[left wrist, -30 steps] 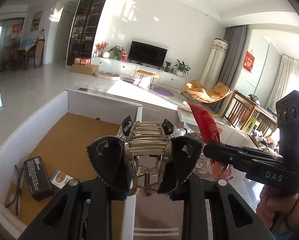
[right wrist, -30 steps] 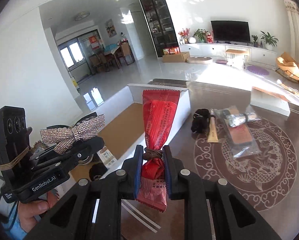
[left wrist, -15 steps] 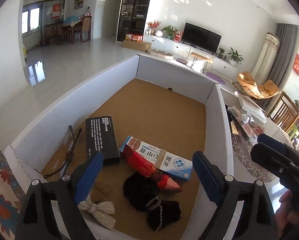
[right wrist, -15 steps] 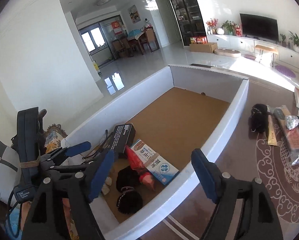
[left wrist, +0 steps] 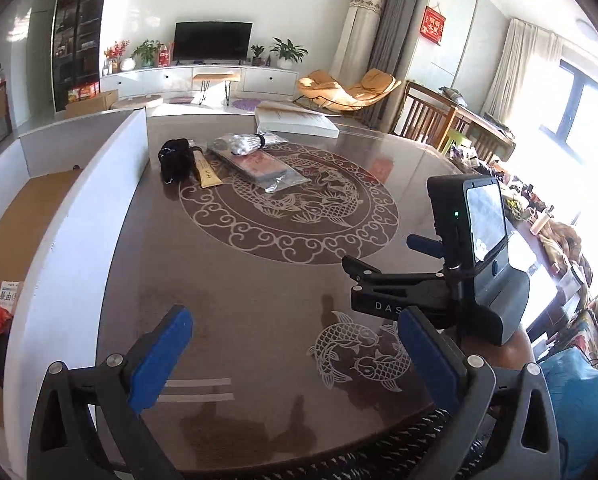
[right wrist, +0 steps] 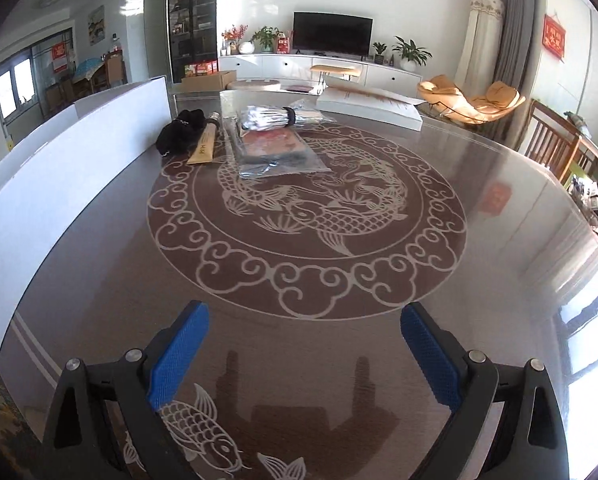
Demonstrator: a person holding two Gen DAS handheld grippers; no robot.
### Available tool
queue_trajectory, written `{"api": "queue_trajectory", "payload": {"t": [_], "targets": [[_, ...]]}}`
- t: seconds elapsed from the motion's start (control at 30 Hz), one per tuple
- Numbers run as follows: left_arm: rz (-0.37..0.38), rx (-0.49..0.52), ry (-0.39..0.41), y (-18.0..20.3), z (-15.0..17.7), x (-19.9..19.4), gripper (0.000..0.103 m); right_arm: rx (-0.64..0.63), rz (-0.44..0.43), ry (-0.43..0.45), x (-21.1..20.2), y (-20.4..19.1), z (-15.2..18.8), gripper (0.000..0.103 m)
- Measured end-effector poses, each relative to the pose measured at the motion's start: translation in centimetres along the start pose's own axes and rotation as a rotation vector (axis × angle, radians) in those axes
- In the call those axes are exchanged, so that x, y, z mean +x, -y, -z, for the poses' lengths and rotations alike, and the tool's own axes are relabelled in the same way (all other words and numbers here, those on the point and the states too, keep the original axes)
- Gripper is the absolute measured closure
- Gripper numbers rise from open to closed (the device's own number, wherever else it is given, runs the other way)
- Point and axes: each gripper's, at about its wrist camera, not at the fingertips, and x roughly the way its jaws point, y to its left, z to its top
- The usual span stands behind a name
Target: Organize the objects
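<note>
Two wrist fisheyes, low over the table point(left wrist: 259, 280), facing the far TV wall.
Left view sits nearer the white box point(left wrist: 71, 216); both share the far item cluster point(right wrist: 267, 140).

The left hand-held gripper point(left wrist: 295, 354) has its jaws spread wide, the blue pads point(left wrist: 161, 354) well apart with nothing between them; its black fingers reach forward and slightly down over the worktop point(left wrist: 259, 280); the right hand-held gripper point(right wrist: 305, 354) is likewise parted wide and holds nothing, its blue pads point(right wrist: 179, 354) tilted outward at the tips; seen from the left wrist camera, the right unit's body point(left wrist: 475, 264) sits just beside the left gripper's right finger (its small screen faces back towards the holder); neither of the person's hands can be made out.
</note>
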Motion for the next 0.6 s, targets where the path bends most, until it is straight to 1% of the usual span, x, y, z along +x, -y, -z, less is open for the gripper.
{"api": "queue_trajectory", "payload": {"t": [0.13, 0.23, 0.33, 0.43, 0.53, 0.6], "targets": [[-0.077, 0.017, -0.055, 0.8, 0.7, 4.1, 0.000, 0.018, 0.024, -0.032, 0.4, 1.6, 1.2, 0.006], [-0.146, 0.036, -0.062, 0.5, 0.9, 5.8, 0.000, 0.030, 0.022, -0.053, 1.0, 2.3, 1.6, 0.006], [-0.212, 0.048, -0.060, -0.5, 0.8, 6.8, 0.000, 0.024, 0.028, -0.050, 0.9, 2.1, 1.6, 0.006], [-0.239, 0.042, -0.062, -1.8, 0.5, 7.7, 0.000, 0.011, 0.032, -0.058, 1.0, 1.7, 1.7, 0.006], [-0.242, 0.016, -0.078, -3.3, 0.3, 8.6, 0.000, 0.016, 0.044, -0.060, 1.1, 1.6, 1.7, 0.003], [-0.259, 0.001, -0.080, -4.1, 0.1, 8.9, 0.000, 0.022, 0.041, -0.064, 1.2, 1.7, 1.6, 0.003]]}}
